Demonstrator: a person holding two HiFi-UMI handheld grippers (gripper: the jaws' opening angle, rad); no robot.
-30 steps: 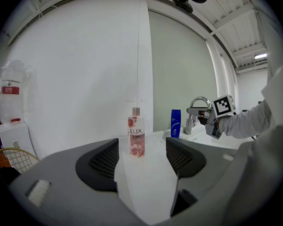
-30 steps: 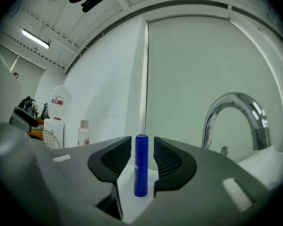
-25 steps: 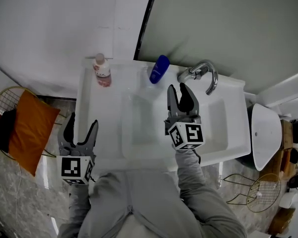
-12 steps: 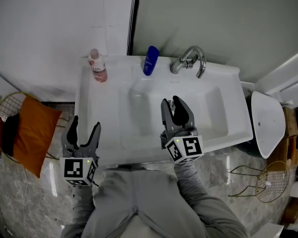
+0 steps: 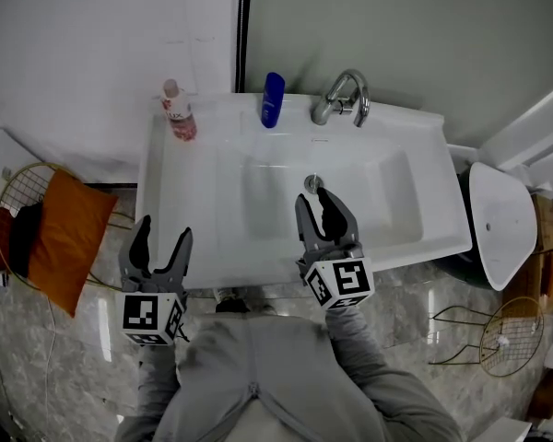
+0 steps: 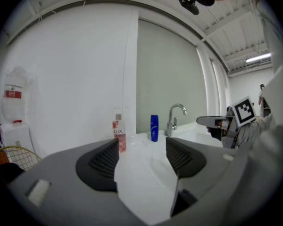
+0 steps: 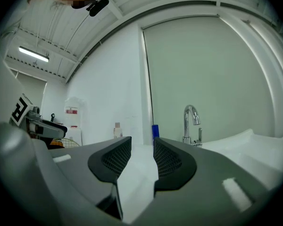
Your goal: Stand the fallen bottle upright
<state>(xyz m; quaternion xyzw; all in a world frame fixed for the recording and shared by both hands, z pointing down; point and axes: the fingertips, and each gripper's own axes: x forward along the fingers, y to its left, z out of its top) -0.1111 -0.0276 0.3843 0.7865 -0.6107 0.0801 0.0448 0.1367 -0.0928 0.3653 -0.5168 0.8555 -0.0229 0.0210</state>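
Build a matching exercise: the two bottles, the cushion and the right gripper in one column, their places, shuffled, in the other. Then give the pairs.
Things:
1. pink bottle
2. blue bottle
3. orange cushion
4. right gripper

Places:
A. resting in the wire basket left of the sink
B. upright on the back rim, just left of the faucet
C. over the basin, near the drain
D. upright at the sink's back left corner

Pairs: 1-D, 2-B, 3-A, 4-C.

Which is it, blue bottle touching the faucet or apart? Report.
Apart. The head view shows bare sink ledge between the blue bottle and the faucet.
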